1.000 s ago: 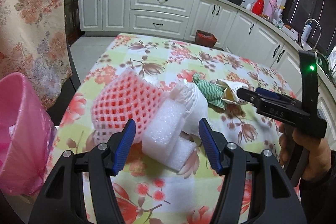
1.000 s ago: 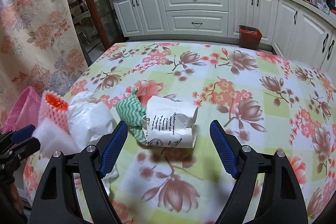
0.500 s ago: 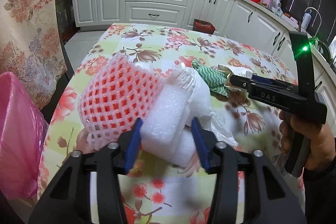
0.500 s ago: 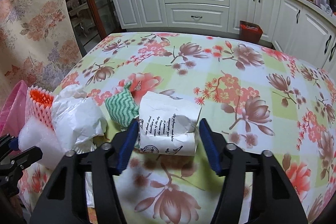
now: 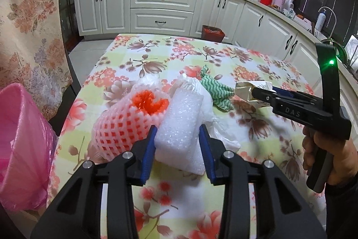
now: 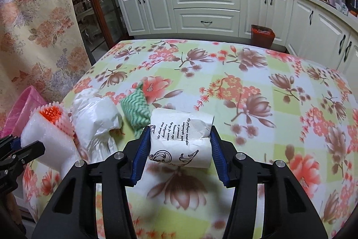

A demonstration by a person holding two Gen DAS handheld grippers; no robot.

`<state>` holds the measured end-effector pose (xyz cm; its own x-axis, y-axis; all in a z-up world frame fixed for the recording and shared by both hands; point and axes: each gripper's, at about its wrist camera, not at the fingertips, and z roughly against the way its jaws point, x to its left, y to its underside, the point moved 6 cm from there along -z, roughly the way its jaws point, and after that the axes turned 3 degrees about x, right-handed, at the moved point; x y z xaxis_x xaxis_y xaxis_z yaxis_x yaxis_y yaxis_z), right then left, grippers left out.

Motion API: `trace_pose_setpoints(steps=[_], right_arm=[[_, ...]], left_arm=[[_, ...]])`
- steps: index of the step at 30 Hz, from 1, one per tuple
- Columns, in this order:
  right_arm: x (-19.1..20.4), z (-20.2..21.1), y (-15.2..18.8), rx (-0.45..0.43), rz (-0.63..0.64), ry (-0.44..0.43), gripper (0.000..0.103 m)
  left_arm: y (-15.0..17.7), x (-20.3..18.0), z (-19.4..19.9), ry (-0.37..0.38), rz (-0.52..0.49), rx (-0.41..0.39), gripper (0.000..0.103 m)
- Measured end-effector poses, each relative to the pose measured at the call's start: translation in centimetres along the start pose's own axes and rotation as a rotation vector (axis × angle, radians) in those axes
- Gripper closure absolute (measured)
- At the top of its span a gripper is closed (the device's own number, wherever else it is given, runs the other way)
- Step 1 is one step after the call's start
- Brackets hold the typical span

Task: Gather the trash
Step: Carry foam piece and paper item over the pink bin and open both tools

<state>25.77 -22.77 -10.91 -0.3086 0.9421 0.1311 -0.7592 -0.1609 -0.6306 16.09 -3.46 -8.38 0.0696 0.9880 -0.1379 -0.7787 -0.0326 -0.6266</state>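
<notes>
My left gripper (image 5: 177,147) is shut on a white foam block (image 5: 180,127); a pink foam fruit net (image 5: 125,122) leans against the block's left side. My right gripper (image 6: 179,150) is shut on a crumpled white paper cup with black print (image 6: 181,138), also seen in the left wrist view (image 5: 248,91). A white plastic bag (image 6: 96,115) and a green zigzag cloth (image 6: 136,111) lie on the table between the two. The pink-lined trash bin (image 5: 20,145) stands off the table's left edge.
The floral tablecloth (image 6: 246,91) covers the table, with bare cloth to the right and far side. A floral curtain (image 5: 29,26) hangs at the left. White kitchen cabinets (image 6: 205,8) and a small red bin (image 6: 261,35) are behind.
Both grippers have closed from wide open: the left onto the foam block, the right onto the paper cup. Both have moved forward over the trash.
</notes>
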Motion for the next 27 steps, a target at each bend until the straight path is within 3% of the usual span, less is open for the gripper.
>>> trace_pose_setpoints(steps=[27], right_arm=[[3.0, 9.7, 1.6, -0.117, 0.031, -0.007, 0.054]], left_arm=[[0.2, 0.4, 9.2, -0.005, 0.021, -0.151, 0.066]])
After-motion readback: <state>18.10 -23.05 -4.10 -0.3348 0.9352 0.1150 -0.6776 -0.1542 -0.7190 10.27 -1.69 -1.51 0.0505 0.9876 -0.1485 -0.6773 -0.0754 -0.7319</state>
